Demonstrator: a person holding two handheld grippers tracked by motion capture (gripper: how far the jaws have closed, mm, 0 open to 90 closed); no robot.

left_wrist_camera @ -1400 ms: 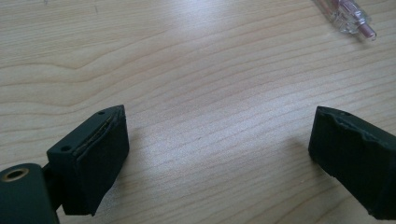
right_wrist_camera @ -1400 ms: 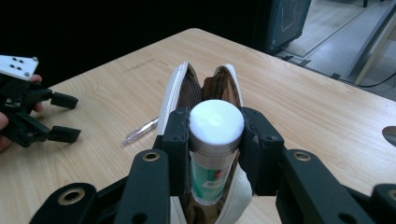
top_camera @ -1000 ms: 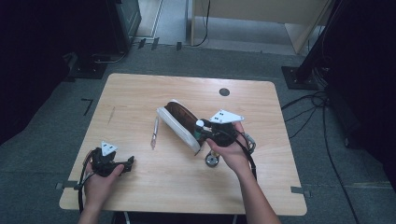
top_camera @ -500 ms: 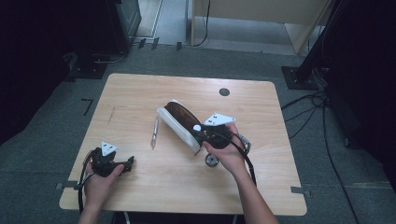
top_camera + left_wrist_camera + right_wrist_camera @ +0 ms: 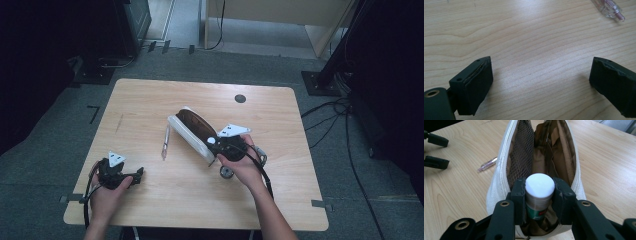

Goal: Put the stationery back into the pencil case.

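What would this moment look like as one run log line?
right tool: shut on white-capped tube, at open white pouch mouth | left tool: open, over bare table | pen: beside pouch

The table was topped in pale wood with a visible grain and a faint sheen. The pouch was made of white woven cloth, lined with tan fabric and dark mesh, and edged by a white zip. The tube was seen as smooth plastic with a matt white cap. The pen was of clear, glossy plastic. The jaws were faced with matt black, rough-edged pads.
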